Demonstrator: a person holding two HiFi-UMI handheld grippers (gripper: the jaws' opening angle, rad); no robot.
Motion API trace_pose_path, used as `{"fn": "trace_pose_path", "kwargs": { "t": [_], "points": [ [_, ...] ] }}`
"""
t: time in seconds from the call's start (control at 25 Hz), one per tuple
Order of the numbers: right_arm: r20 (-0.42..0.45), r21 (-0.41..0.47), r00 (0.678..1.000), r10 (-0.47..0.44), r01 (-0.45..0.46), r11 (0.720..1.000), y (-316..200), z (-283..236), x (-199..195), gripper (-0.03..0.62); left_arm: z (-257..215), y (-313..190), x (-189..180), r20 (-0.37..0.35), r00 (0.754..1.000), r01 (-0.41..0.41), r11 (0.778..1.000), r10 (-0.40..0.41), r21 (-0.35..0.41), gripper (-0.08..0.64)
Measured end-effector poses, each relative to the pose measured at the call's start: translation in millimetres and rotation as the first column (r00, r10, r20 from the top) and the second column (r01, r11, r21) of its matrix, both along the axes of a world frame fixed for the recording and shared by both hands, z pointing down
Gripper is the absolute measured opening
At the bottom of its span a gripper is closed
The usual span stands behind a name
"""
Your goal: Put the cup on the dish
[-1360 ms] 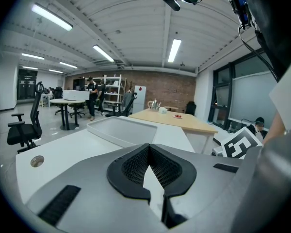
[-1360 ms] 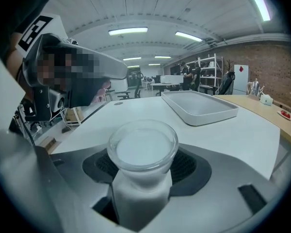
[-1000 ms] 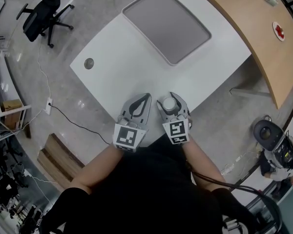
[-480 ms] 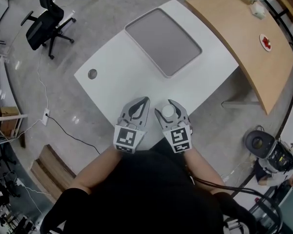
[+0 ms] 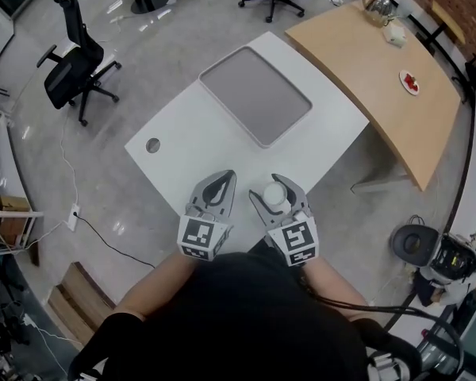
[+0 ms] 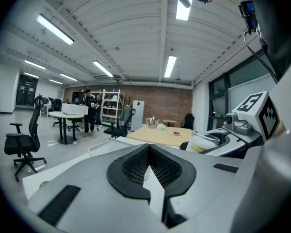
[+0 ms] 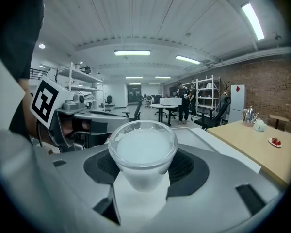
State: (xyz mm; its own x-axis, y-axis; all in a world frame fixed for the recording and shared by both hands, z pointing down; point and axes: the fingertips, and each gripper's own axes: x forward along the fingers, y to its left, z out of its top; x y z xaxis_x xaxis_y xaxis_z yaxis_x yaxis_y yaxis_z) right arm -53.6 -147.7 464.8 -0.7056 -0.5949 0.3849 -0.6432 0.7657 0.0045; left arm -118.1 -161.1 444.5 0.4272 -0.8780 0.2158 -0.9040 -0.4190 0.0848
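Observation:
A clear plastic cup (image 5: pixel 274 194) with a frosted bottom sits upright between the jaws of my right gripper (image 5: pixel 275 187), which is shut on it; in the right gripper view the cup (image 7: pixel 142 152) fills the middle of that gripper (image 7: pixel 142 171). My left gripper (image 5: pixel 214 184) hovers beside it at the near edge of the white table (image 5: pixel 190 137), jaws closed together with nothing between them, as the left gripper view shows (image 6: pixel 149 149). A flat grey rectangular dish (image 5: pixel 255 95) lies at the table's far side, well beyond both grippers.
A round cable hole (image 5: pixel 152 145) is in the table's left part. A curved wooden table (image 5: pixel 373 70) stands to the right with a small plate (image 5: pixel 410 82) and a teapot (image 5: pixel 378 6). An office chair (image 5: pixel 75 70) stands on the floor at left.
The head view has shifted, so table and dish now appear lower and nearer the middle. Both grippers keep their pose side by side, the right one still holding the cup.

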Motion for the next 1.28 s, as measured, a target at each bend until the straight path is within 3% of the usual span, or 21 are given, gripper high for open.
{"fn": "trace_pose_path", "kwargs": {
  "t": [0.56,1.0,1.28],
  "points": [
    [0.08,0.037,0.997,-0.016,0.013,0.999,-9,-98,2,0.262,-43,2,-6,-0.022,1.0,0.003,0.999,-0.002,0.044,0.008],
    [0.065,0.016,0.997,-0.034,0.033,0.999,-17,-102,-3,0.262,-74,-14,-4,-0.014,1.0,0.0,0.998,0.001,0.066,0.008],
    [0.06,-0.008,0.998,-0.018,0.018,1.0,-40,-86,3,0.262,-64,-33,11,0.005,1.0,-0.021,0.998,0.02,0.058,0.009]
  ]
}}
